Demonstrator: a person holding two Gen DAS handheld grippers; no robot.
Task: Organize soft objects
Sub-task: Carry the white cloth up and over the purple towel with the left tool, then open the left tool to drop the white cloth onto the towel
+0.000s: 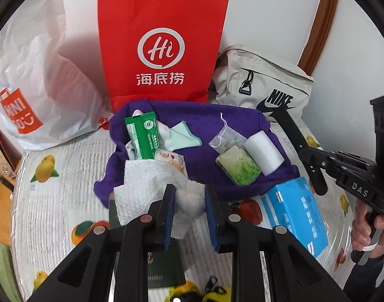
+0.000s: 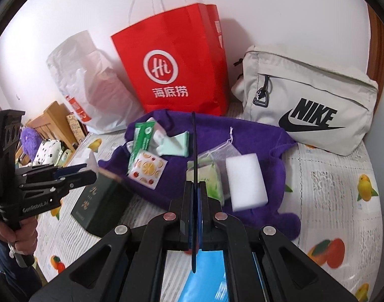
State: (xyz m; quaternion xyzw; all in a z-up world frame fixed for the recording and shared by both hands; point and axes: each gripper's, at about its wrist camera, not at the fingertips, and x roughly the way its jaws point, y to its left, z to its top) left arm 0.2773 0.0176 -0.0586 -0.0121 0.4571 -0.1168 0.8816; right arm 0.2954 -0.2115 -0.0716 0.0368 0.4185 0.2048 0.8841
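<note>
Here, left gripper [image 1: 189, 200] clamps white tissue [image 1: 151, 183] — above dark green box [image 1: 164, 269].

Fruit-print table cover [image 2: 330, 181] bears purple towel [image 2: 254, 136], bags, boxes.

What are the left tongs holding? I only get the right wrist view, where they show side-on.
Observer: A crumpled white tissue, pinched between the blue pads of the left tongs.
Operator: And the blue blur under the right tongs, below that black strip they pinch?
Observer: A light blue box, lying flat at the purple towel's edge.
</note>
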